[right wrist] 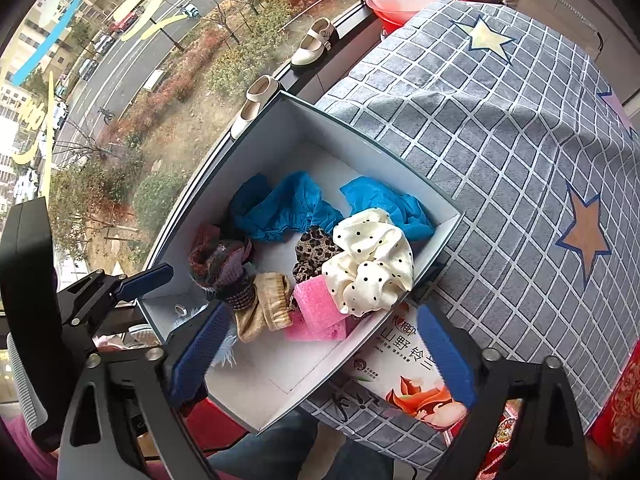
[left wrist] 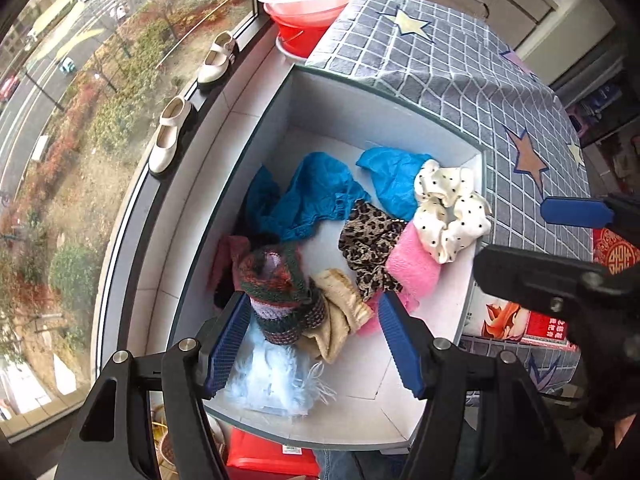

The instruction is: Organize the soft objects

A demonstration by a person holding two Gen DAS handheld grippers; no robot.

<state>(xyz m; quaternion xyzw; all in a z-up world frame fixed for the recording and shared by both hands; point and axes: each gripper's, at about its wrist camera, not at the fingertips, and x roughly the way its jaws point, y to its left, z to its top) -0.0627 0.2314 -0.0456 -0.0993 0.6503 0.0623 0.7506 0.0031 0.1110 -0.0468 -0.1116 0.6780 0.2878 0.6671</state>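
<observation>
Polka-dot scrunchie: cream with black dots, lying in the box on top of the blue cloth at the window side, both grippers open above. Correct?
Not quite. The polka-dot scrunchie lies at the side of the box next to the checked star cloth, away from the window, partly over the pink sponge; the right wrist view shows it. Colours are right, and the left gripper and right gripper are open.

Left claw (left wrist: 314, 340) open over white box (left wrist: 360, 120), knitted piece (left wrist: 280, 292) between fingers, polka-dot scrunchie (left wrist: 452, 212) at right wall.

surface: checked star cloth (right wrist: 500, 168) | on it: white box (right wrist: 360, 148)
</observation>
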